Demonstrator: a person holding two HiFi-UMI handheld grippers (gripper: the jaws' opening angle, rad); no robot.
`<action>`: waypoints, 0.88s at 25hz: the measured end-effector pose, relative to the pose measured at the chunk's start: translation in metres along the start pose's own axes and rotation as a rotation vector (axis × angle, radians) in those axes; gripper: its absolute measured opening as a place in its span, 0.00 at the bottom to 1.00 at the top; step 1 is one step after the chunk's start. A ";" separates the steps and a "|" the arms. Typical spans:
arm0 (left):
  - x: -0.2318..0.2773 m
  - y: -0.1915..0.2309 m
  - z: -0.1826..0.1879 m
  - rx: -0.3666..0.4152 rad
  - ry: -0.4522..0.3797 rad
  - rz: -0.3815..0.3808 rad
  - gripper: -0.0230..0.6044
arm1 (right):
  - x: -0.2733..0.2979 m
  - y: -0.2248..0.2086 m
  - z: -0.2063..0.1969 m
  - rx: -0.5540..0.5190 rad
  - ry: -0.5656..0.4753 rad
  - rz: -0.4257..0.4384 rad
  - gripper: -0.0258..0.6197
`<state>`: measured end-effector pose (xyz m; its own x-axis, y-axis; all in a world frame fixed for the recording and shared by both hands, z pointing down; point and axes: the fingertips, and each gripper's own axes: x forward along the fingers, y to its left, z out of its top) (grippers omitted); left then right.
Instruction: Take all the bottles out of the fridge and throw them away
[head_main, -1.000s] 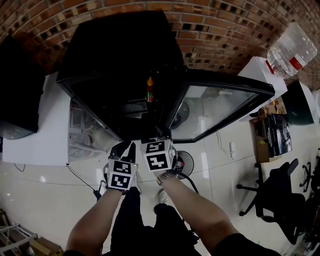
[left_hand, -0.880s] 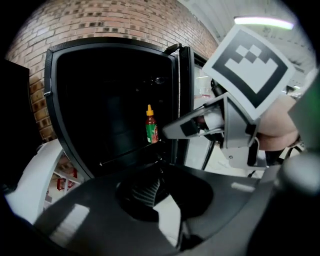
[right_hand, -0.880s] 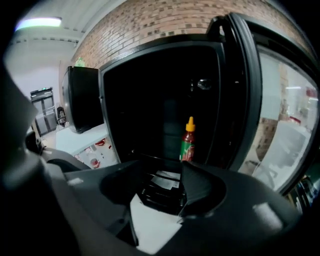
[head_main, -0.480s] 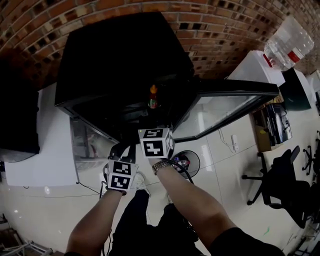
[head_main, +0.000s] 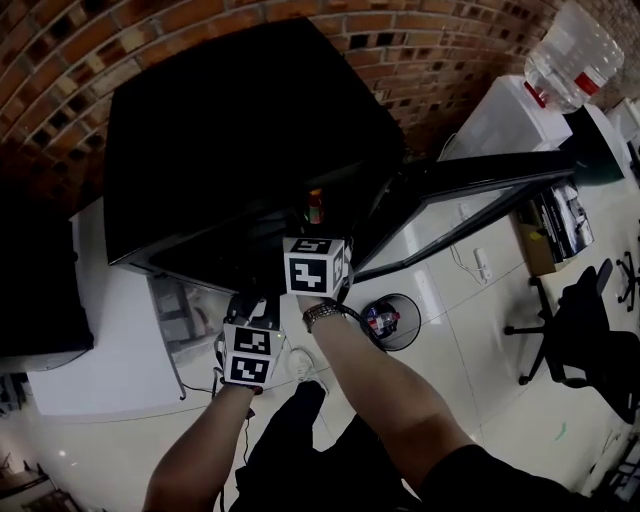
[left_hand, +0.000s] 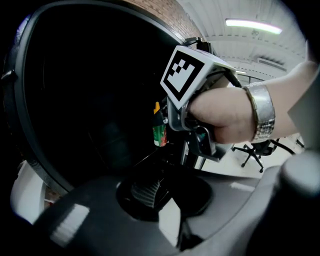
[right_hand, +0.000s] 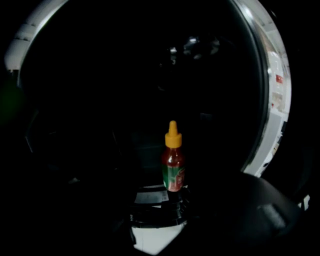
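Note:
A small red sauce bottle (right_hand: 173, 164) with a yellow cap and green label stands upright on a shelf inside the dark open fridge (head_main: 240, 130). It also shows in the head view as the bottle (head_main: 315, 205) and in the left gripper view as the bottle (left_hand: 159, 131). My right gripper (right_hand: 162, 202) points straight at it from a short way off. Its jaws are opening and hold nothing. In the head view the right gripper (head_main: 315, 245) sits at the fridge's mouth. My left gripper (head_main: 250, 312) hangs lower and to the left, away from the bottle, and its jaws are too dark to read.
The fridge's glass door (head_main: 470, 205) swings out to the right. A round bin (head_main: 388, 322) with some rubbish stands on the floor below that door. A white cabinet (head_main: 90, 360) flanks the fridge on the left. A water dispenser (head_main: 560, 60) and office chairs (head_main: 590, 350) stand to the right.
My right gripper has moved forward to the fridge opening, closer to the bottle. The left gripper has dropped slightly behind and below it.

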<state>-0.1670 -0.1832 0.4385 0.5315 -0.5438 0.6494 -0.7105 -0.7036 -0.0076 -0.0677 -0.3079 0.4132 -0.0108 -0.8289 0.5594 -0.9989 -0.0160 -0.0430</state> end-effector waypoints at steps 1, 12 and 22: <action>0.002 0.003 -0.001 0.002 0.004 -0.004 0.04 | 0.005 -0.002 0.000 0.010 0.003 -0.013 0.48; 0.022 0.020 -0.009 0.019 0.033 -0.049 0.04 | 0.048 -0.022 -0.002 0.073 0.026 -0.116 0.51; 0.036 0.034 -0.020 0.008 0.061 -0.054 0.04 | 0.082 -0.027 -0.018 0.081 0.067 -0.156 0.51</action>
<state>-0.1817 -0.2177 0.4769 0.5401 -0.4763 0.6939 -0.6777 -0.7349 0.0231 -0.0422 -0.3652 0.4753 0.1382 -0.7741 0.6179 -0.9820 -0.1883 -0.0163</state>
